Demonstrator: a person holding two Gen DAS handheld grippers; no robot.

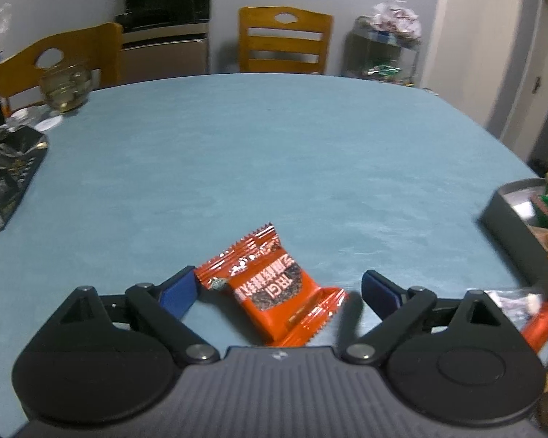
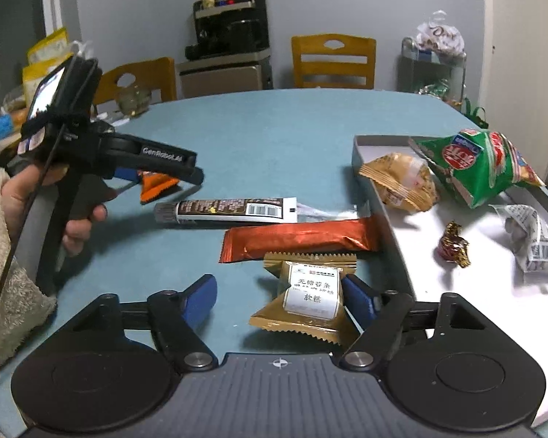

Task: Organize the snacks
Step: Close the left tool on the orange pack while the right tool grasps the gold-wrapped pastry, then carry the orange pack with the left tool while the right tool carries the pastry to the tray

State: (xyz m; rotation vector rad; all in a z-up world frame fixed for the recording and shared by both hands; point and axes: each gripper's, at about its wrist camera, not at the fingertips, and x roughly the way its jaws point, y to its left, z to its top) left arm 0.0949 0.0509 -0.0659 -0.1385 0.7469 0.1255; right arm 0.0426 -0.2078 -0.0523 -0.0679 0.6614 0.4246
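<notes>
My left gripper (image 1: 277, 290) is open, its jaws on either side of an orange snack packet (image 1: 270, 292) lying on the blue table; its left blue pad touches the packet's edge. In the right wrist view the same left gripper (image 2: 157, 179) hovers over that orange packet (image 2: 157, 186). My right gripper (image 2: 279, 297) is open around a gold packet with a white label (image 2: 307, 295), right pad against it. Beyond lie a copper-orange bar (image 2: 299, 241) and a dark brown tube-like stick (image 2: 230, 210). A grey tray (image 2: 456, 303) at right holds snacks.
The tray holds a green chip bag (image 2: 482, 168), a tan packet (image 2: 402, 182), a foil candy (image 2: 453, 244) and a white packet (image 2: 533, 241). A black box (image 1: 7, 168) and a glass bowl (image 1: 67, 87) sit at far left. Wooden chairs (image 1: 285, 40) stand behind the table.
</notes>
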